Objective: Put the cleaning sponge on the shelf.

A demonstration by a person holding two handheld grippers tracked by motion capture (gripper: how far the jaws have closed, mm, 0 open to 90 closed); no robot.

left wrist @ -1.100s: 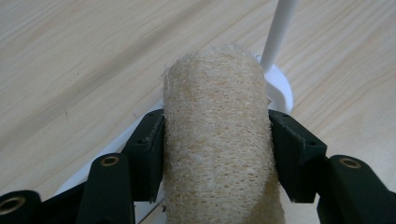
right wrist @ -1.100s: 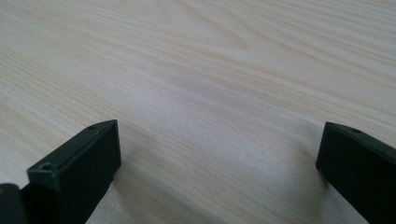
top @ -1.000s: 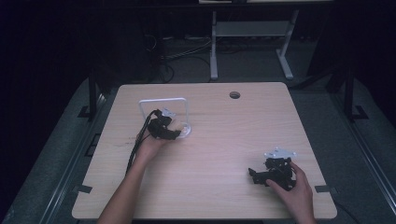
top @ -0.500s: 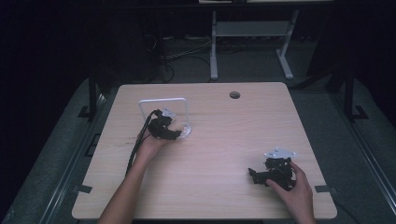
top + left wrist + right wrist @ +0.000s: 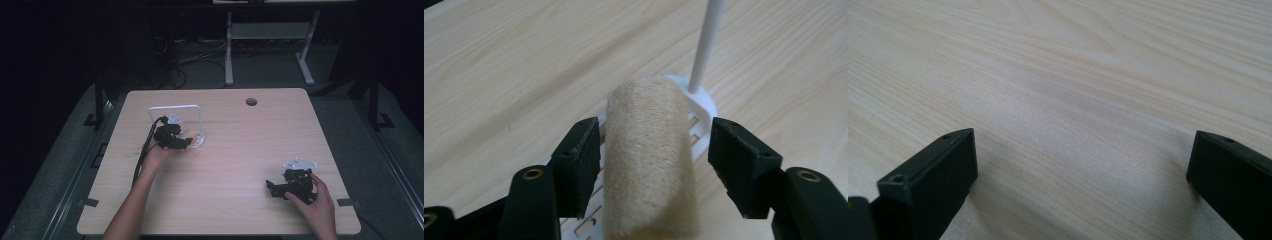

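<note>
Towel roll, beige & fuzzy, lying on slotted white base of a rack, seen in left gripper view betw. the two black jaws. Left gripper w/ jaws apart: small gap showing on each side of roll, pads not pressing, wider gap on the right pad side. Jaws just been opening, roll betw. them. Thin white post rising from base just behind roll's far end, slightly tilted in that view.

From high view: left gripper at left-centre of light wood table, held by left hand, jaws pointing toward rack's round foot. White wire frame standing upright over gripper, arch-shaped, one leg on each side. Roll itself too small/hidden to make out there. Black cable trailing from gripper back along forearm toward table's near edge.

Right gripper well apart from rack, near table's right front corner, resting low by tabletop in right hand, grey plate on top. In right gripper view jaws standing wide apart, bare wood grain betw. them.

Round hole in tabletop near far edge, right of rack. White stand legs on dark floor beyond table.
</note>
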